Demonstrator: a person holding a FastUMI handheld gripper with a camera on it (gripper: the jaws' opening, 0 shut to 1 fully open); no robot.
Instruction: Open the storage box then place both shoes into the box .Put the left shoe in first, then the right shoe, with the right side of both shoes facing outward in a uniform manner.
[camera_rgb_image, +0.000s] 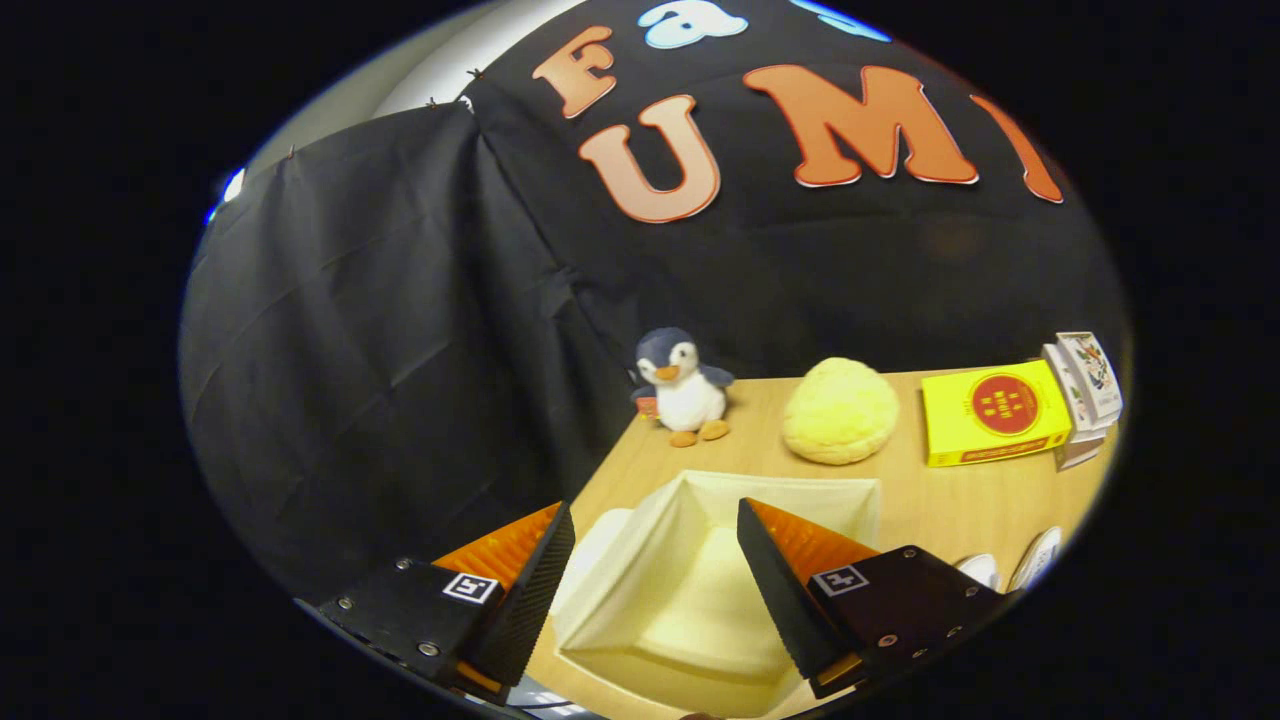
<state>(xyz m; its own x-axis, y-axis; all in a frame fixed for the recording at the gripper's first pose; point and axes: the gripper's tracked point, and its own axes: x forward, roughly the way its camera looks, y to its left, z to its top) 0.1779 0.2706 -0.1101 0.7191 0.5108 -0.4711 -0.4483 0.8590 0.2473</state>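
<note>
- Gripper (655, 560): your two fingers stand wide apart with nothing held between them; only their forward parts and the blocks behind them show, the rest cut off below; the gripper tilts downward over the table, looking into the box.
- Storage box (690, 590): cream-coloured, open at the top, directly under and between your fingers; its inside looks empty as far as can be seen; each finger overlaps a side wall, so those parts are hidden; the near wall is partly cut off below; whether a lid or flap is folded out at the left side you cannot tell, though a pale rounded shape lies against that wall.
- Shoes (1010, 568): white curved edges just beyond your right finger, right of the box; mostly cut off, so you cannot tell which shoe is which or how they face; taken as the shoes by shape alone.
- Table (930, 500): light wood surface; it bears the box and everything beyond it; its left edge runs diagonally against the black cloth wall (380, 350).
- Penguin toy (683, 388): plush, upright, beyond the box at the far left corner of the table, close to the cloth.
- Yellow round object (840, 411): pale, bumpy, dome-shaped, right of the penguin and beyond the box; what it is cannot be made out.
- Yellow carton (995, 412): flat, red round mark on its face, right of the round object.
- Small packs (1085, 385): stacked just beside the carton's right end; partly cut off.
</note>
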